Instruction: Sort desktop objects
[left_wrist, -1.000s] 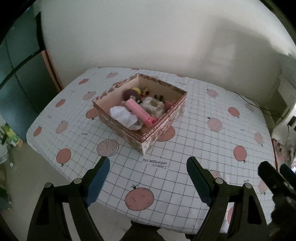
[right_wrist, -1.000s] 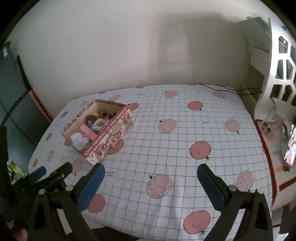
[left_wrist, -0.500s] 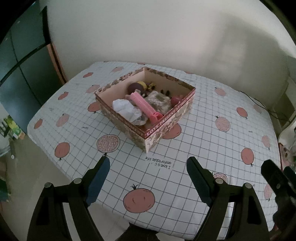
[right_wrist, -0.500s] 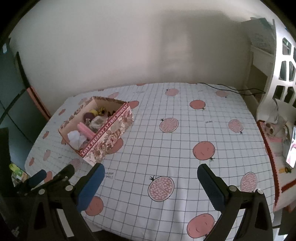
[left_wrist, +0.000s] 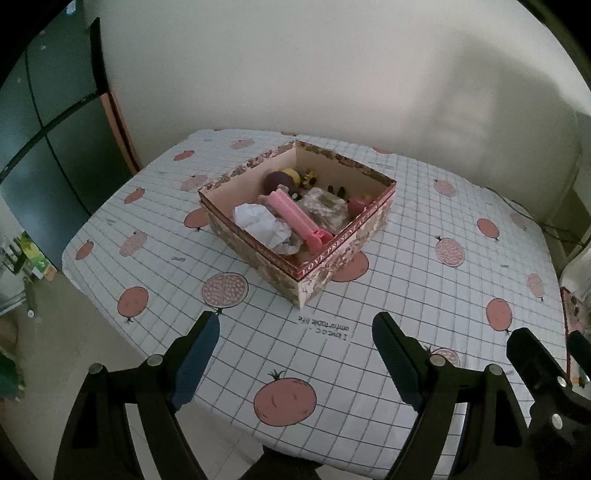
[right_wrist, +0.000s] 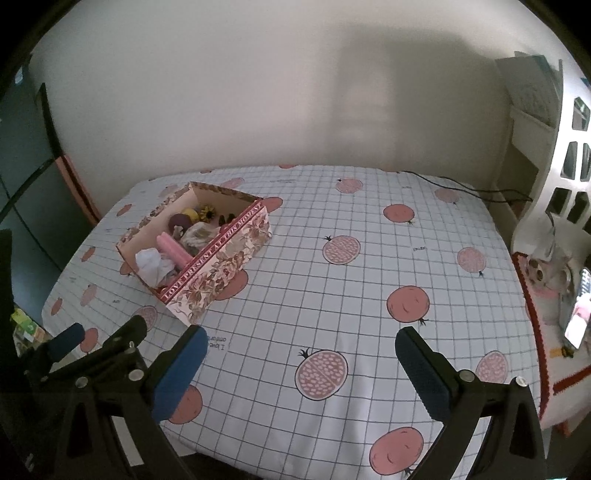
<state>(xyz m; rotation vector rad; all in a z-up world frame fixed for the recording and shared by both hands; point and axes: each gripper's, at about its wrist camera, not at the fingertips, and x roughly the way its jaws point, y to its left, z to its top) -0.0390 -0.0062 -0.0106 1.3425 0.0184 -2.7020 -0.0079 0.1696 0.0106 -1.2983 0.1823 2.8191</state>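
The floral box (left_wrist: 334, 254) sits on the far left part of the gridded tablecloth (right_wrist: 369, 280), filled with a pink clip (left_wrist: 295, 218), crumpled paper (left_wrist: 262, 223) and small items. Compared with a second ago, it appears a little farther to the right in the left wrist view. The left gripper (left_wrist: 295, 345) and right gripper (right_wrist: 299, 354) both hang wide apart and empty above the near edge

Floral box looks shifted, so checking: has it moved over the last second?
No. The floral box still covers the same red fruit print on the tablecloth.
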